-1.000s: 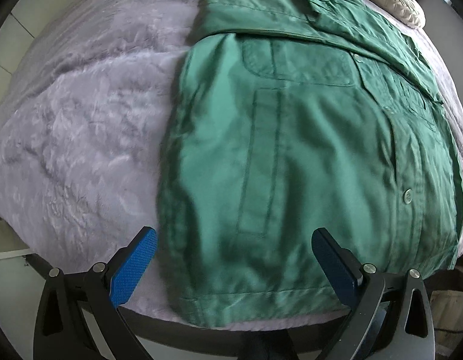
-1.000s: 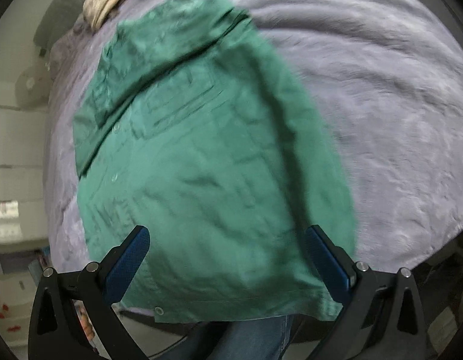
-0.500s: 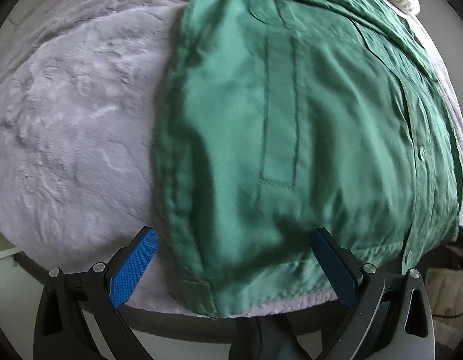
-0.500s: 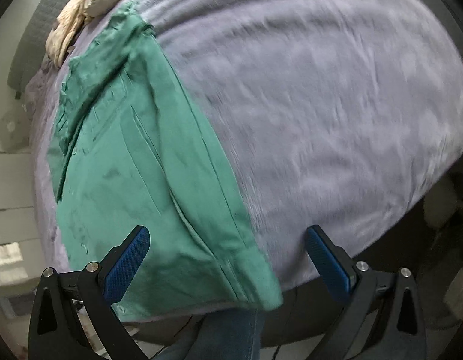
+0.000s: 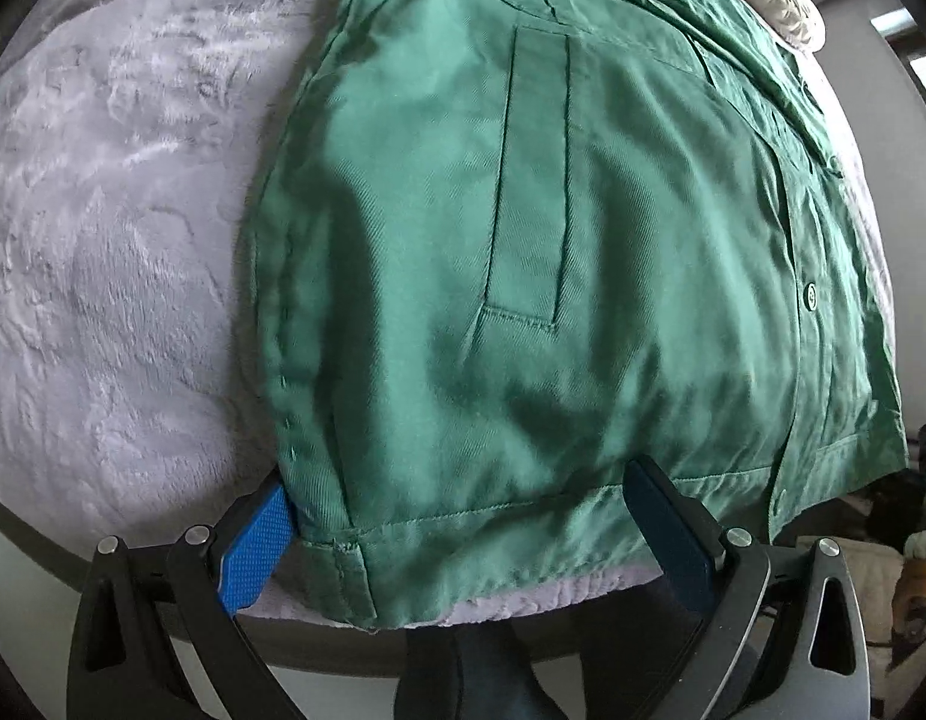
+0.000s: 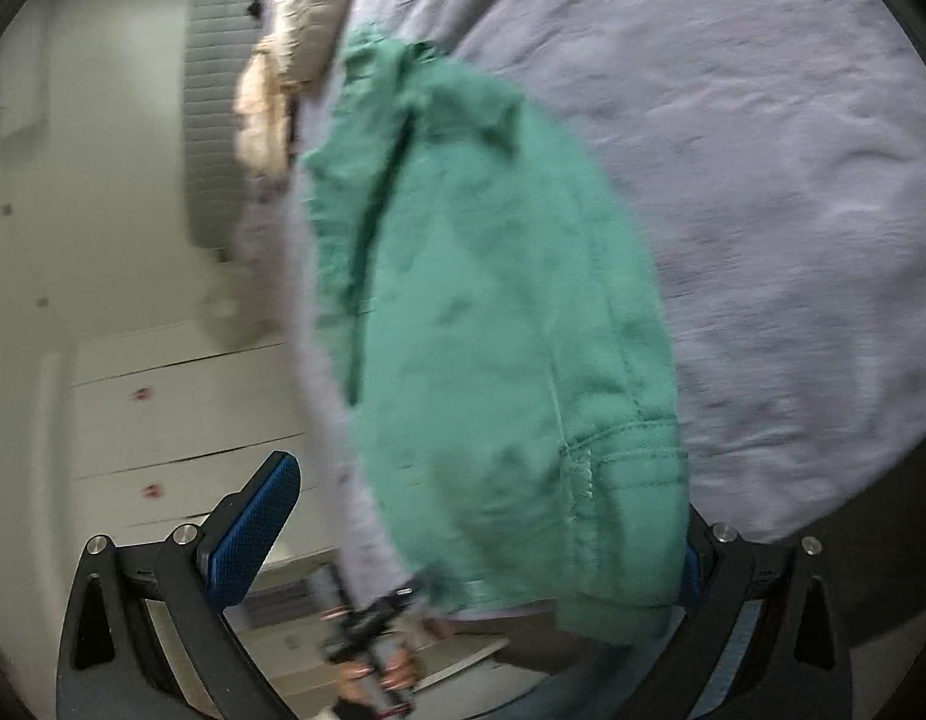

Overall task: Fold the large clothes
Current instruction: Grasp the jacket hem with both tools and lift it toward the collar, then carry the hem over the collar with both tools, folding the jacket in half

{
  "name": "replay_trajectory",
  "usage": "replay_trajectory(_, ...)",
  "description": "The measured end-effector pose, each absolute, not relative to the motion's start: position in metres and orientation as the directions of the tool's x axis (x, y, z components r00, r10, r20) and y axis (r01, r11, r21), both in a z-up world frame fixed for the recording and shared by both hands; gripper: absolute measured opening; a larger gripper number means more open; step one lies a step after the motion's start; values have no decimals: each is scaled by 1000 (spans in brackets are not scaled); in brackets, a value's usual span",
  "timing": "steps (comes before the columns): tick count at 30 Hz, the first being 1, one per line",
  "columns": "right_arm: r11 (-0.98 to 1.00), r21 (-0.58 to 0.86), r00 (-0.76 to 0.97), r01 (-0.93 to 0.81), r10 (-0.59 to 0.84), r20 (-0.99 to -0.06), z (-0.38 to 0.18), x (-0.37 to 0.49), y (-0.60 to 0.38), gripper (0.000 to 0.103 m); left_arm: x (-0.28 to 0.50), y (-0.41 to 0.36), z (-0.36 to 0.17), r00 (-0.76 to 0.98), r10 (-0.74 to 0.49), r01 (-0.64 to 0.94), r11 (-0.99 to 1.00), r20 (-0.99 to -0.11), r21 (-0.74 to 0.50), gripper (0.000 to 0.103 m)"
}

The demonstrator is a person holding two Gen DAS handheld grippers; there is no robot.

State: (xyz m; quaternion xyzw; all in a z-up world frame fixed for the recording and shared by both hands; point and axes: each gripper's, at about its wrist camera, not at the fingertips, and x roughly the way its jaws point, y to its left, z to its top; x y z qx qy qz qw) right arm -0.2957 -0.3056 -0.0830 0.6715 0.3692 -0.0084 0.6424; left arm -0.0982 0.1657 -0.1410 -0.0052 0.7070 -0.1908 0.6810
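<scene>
Lying buttoned-side up on a grey plush bed [image 5: 121, 252], a green shirt [image 5: 553, 252] has its sides turned in to a narrow panel, so the first folds look done and the lengthwise fold from hem to collar seems left. The left gripper [image 5: 463, 531], spread wide, brackets the hem at 6 o'clock without pinching it; the right gripper [image 6: 481, 534], also spread, frames the shirt's corner in a blurred view.

Your right gripper [image 6: 481, 516], jaws wide apart, straddles the blurred green shirt's [image 6: 499, 324] hem corner, seemingly untouched, on the bed [image 6: 763, 150].
</scene>
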Motion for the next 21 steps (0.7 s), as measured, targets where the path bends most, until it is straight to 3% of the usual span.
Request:
replay_trajectory(5, 181, 785, 621, 593, 517, -589, -101, -286, -291, 103, -111, 170, -149, -69, -266, 263, 925, -962, -275, 103)
replay_trajectory(21, 223, 754, 555, 618, 555, -619, -107, -261, -262, 103, -137, 148, -140, -30, -251, 279, 927, -968, -249, 103)
